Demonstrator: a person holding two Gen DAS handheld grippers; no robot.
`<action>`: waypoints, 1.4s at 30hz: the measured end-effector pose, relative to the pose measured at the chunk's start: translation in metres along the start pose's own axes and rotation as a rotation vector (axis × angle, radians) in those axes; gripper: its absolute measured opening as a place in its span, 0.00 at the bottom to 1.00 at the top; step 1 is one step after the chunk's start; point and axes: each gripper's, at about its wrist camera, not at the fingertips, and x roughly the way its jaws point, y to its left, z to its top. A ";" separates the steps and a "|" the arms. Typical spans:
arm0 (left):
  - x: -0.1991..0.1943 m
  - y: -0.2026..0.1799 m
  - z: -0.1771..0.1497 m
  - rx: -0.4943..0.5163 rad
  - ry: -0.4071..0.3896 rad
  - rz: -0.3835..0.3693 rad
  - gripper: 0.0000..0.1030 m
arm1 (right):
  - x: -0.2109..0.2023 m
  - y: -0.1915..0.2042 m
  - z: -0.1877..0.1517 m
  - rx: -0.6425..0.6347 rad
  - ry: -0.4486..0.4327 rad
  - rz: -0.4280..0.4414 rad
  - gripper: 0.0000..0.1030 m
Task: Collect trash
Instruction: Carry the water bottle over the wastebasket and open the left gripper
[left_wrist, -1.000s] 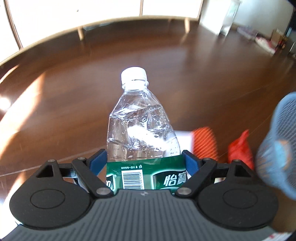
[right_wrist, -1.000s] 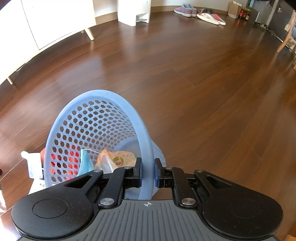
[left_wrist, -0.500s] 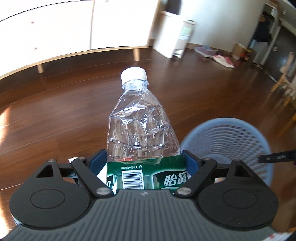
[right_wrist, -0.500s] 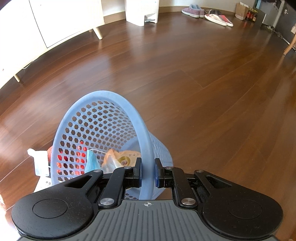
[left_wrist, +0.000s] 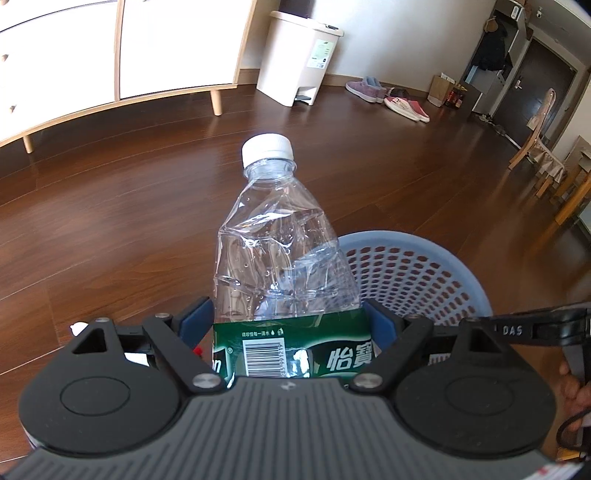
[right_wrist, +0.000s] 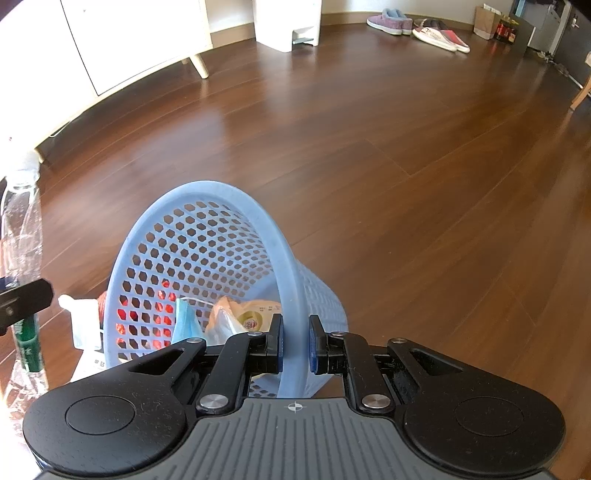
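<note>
left gripper (left_wrist: 288, 325) clamped on crushed bottle (left_wrist: 280, 251), right gripper (right_wrist: 294, 341) pinching tipped basket (right_wrist: 273, 236) rim; could miss or spill trash if dropped too early.

Between the fingers (left_wrist: 382, 325) of the left gripper (left_wrist: 288, 325), a green label (left_wrist: 295, 350) on the clear bottle (left_wrist: 280, 258) is printed with the white characters "怡寶", a barcode and small illegible print. "DAS" is read on a black bar (left_wrist: 524, 329) right of the fingers.
</note>
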 end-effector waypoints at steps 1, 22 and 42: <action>0.002 -0.003 0.000 -0.005 -0.003 -0.003 0.82 | 0.000 0.000 0.000 0.001 0.001 0.000 0.09; 0.032 -0.042 -0.010 -0.017 0.013 -0.063 0.86 | 0.000 -0.013 -0.001 0.028 0.021 -0.002 0.09; 0.015 -0.025 -0.020 0.020 0.056 -0.014 0.86 | -0.002 -0.024 0.000 0.031 0.026 0.001 0.09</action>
